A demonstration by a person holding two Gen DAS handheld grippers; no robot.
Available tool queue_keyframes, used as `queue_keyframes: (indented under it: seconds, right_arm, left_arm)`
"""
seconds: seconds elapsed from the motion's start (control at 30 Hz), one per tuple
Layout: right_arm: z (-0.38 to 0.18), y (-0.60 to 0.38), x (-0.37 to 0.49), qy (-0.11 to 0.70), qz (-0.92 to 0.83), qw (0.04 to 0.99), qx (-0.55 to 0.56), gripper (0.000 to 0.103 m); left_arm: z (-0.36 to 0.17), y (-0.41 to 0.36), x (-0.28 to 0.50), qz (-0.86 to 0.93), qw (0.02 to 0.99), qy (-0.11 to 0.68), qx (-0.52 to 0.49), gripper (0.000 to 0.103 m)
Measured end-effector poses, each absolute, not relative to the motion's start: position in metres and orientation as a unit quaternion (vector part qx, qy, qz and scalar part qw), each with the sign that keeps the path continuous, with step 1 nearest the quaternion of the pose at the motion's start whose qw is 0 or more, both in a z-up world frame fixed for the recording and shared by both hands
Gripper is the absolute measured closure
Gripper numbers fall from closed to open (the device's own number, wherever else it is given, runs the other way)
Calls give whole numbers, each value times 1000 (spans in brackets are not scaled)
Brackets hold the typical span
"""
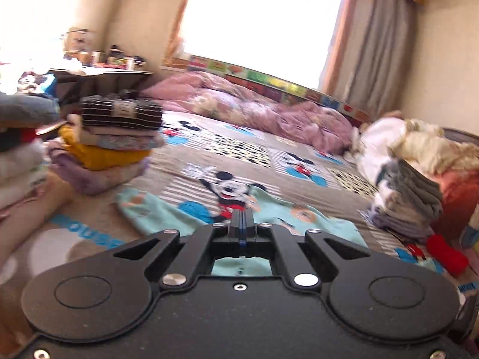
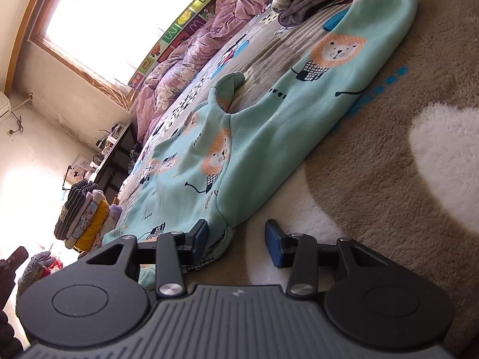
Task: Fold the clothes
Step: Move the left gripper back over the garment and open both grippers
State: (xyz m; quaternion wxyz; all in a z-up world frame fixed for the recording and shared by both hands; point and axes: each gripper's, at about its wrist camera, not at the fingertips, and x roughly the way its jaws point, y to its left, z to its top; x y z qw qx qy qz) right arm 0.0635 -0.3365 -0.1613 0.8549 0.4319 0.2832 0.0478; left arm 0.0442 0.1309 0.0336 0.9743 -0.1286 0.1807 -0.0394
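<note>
The left gripper [image 1: 241, 224] is pressed closed, gripping nothing I can make out, while the right gripper [image 2: 236, 246] gapes beside the near hem of the one mint lion-print garment [image 2: 269, 125] spread on the bed blanket [image 2: 389, 179], so it probably must pinch that hem for a fold; two folded stacks [image 1: 113, 137] wait far left.

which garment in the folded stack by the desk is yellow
The mustard-yellow garment, low in the stack, under the dark striped top piece and above the lilac one.
</note>
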Motion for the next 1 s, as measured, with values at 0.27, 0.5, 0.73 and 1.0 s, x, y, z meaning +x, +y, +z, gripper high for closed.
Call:
queue_keyframes:
  seconds: [0.27,0.5,0.73,1.0]
  right_arm:
    - [-162,-339,65,286,46,844,452,59]
    - [-162,-338,66,285,47,843,453,58]
    - [-160,-343,63,280,48,839,465,58]
    - [-146,-351,55,249,34,860,445,55]
  left_arm:
    - [8,267,-60,236,918,281,-153,6]
    - [-10,291,-103,298,908,229,-182,38]
    - [-24,307,-90,200,872,256,-365,1]
    - [10,230,-48,1,910,132,-393,0]
